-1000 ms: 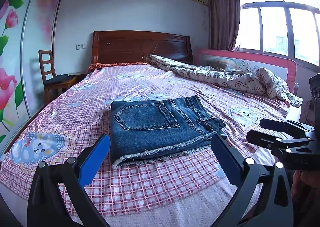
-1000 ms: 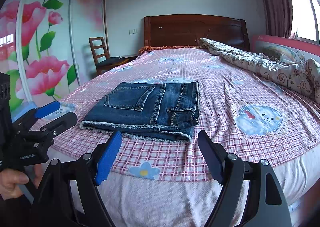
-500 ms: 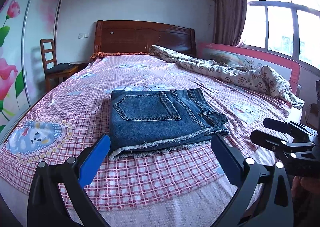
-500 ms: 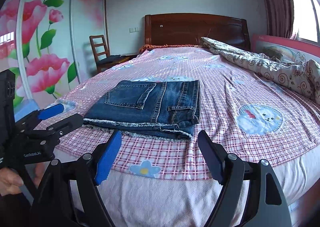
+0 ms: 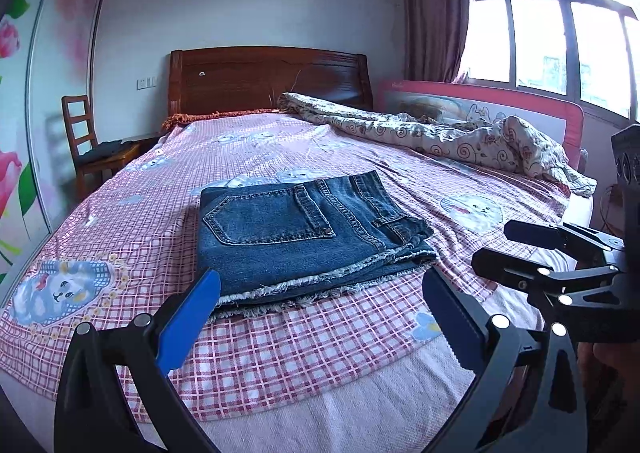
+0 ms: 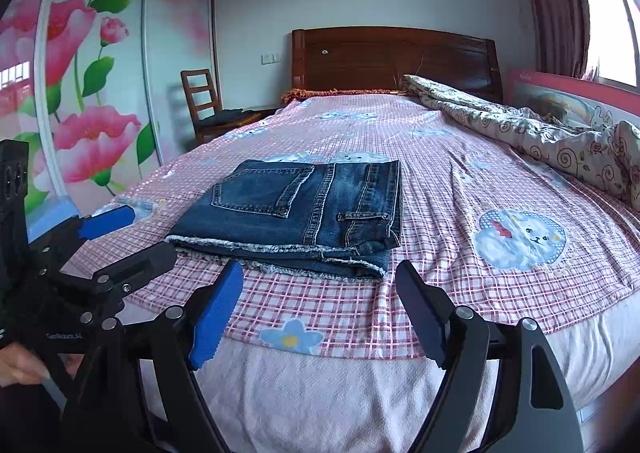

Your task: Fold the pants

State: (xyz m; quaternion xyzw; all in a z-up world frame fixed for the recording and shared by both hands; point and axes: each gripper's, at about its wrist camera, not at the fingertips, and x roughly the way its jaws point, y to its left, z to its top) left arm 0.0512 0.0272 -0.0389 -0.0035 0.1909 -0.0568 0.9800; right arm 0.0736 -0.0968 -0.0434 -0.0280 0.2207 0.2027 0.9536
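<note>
Jeans (image 5: 304, 229) sat folded near the bed's (image 5: 280, 353) foot edge in the left wrist view, barely shifted vs a sec ago; left gripper (image 5: 320, 317) hung wide open, empty, short of the hem. Right wrist view: right gripper (image 6: 320, 305) also gaped, w/ nothing held, unmoved. Fold looked done, imo.

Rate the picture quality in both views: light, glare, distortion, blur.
Left wrist view: the window is blown out to white, and fisheye bends the wardrobe edge. The jeans are sharp and evenly lit. Right wrist view: softer daylight, glare only at the window's sliver, dark corners, no motion blur.
</note>
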